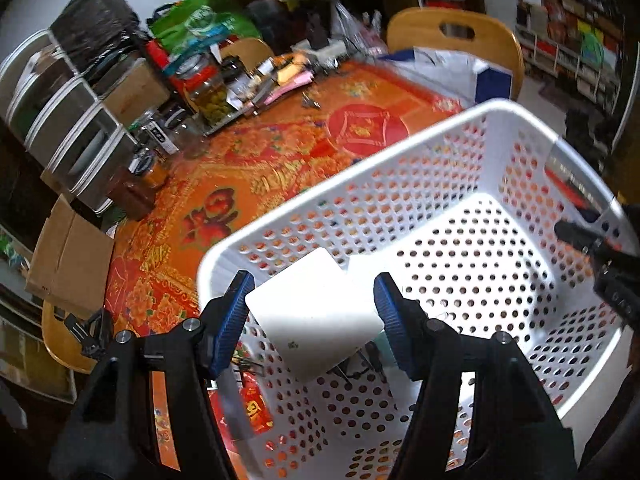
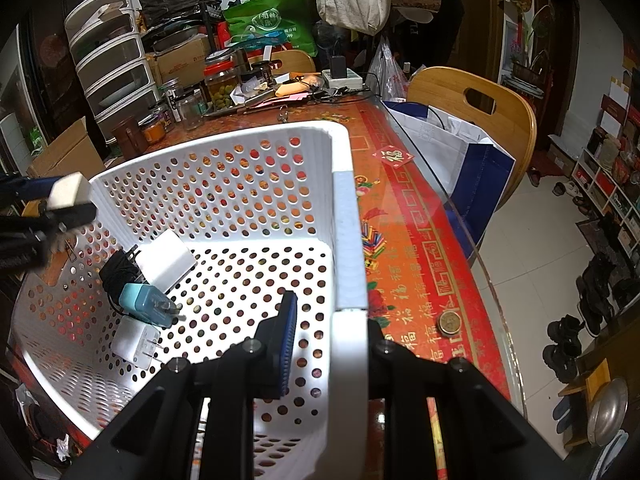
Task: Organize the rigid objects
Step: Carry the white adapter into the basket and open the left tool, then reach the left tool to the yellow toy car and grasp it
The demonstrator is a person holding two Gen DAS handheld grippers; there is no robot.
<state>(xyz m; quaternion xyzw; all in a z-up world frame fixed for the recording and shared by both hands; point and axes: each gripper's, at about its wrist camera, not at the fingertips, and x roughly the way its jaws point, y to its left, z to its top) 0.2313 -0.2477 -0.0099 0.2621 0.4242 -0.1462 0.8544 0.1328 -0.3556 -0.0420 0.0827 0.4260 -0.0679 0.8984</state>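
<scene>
The left claw [image 1: 312, 312] is clamped on a white charger block [image 1: 316, 316], held above the white basket [image 1: 440, 128] near its rim, while the right claw [image 2: 348, 344] is pinched shut on the basket's side wall. If released here, the block could clip the rim and drop onto the counter [image 1: 240, 184]. Beneath the left claw lie three chargers [image 2: 152, 300], it seems, so a drop may knock them.

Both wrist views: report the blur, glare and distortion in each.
Left wrist view: motion smear across the table clutter and far chair; the white block in the left hand-held gripper is blown out by light. Right wrist view: sharp, fisheye bends the basket rim, glare on the table's glass edge.
</scene>
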